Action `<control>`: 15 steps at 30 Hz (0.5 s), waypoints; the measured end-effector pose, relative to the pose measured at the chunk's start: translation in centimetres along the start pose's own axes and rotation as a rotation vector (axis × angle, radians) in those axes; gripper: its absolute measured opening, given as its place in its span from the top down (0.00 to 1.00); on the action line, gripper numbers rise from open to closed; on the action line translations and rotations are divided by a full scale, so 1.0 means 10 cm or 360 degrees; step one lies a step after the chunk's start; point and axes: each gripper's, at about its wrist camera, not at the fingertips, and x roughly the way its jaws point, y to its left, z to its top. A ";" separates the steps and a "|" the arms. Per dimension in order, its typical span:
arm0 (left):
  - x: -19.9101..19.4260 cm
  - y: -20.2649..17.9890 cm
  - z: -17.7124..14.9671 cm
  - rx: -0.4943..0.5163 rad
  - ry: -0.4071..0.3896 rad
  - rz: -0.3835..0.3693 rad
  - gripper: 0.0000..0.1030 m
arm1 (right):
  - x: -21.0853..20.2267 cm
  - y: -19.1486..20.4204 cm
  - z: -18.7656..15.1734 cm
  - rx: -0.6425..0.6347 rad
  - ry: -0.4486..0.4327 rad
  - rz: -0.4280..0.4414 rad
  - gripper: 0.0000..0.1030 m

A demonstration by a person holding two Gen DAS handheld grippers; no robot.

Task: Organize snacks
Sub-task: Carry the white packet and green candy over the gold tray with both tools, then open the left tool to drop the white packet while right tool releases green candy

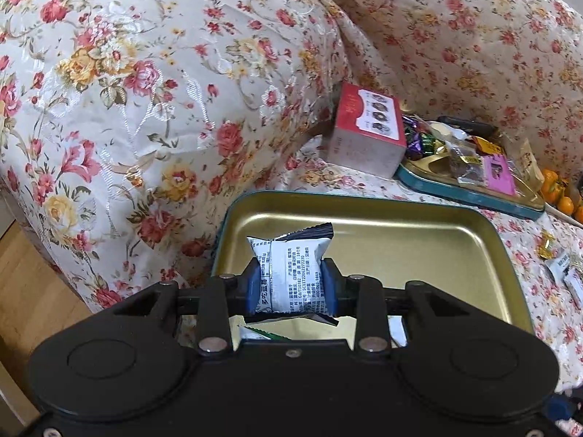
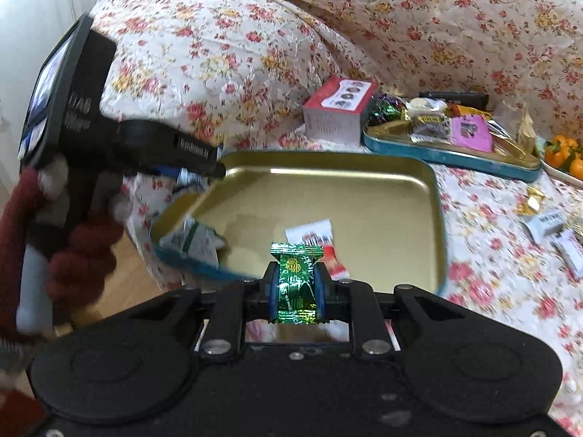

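Note:
My left gripper (image 1: 291,284) is shut on a white snack packet (image 1: 289,273) with black printed text, held above the near left part of a gold tin tray (image 1: 419,240) with a teal rim. My right gripper (image 2: 296,287) is shut on a shiny green foil candy (image 2: 296,280), over the near edge of the same tray (image 2: 364,189). In the right wrist view the left gripper (image 2: 204,171) reaches in from the left over the tray's left rim, held by a hand in a dark red glove (image 2: 83,247). A red-and-white packet (image 2: 320,244) and a green-and-white packet (image 2: 196,244) lie in the tray.
A second teal tin (image 2: 452,153) full of mixed snacks sits behind, beside a red and white box (image 2: 335,113). Oranges (image 2: 564,153) lie at the far right. Loose packets (image 2: 546,222) lie on the floral cloth to the right. A floral cushion (image 1: 145,91) rises on the left above wooden floor (image 1: 29,284).

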 end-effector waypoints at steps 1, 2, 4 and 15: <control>0.01 0.01 0.00 0.0001 -0.0003 0.0005 0.59 | 0.04 0.02 0.04 0.0014 -0.0008 0.0002 0.80; 0.02 0.01 0.00 0.0010 -0.0004 0.0014 0.59 | 0.10 0.03 0.09 0.0033 -0.0017 0.0000 0.80; 0.03 0.01 0.00 0.0021 -0.0017 0.0023 0.59 | 0.21 0.05 0.19 0.0067 -0.0031 0.0001 0.80; 0.04 0.09 -0.01 -0.0011 0.0003 0.0003 0.59 | 0.58 0.16 0.35 0.0154 -0.0008 -0.0049 0.80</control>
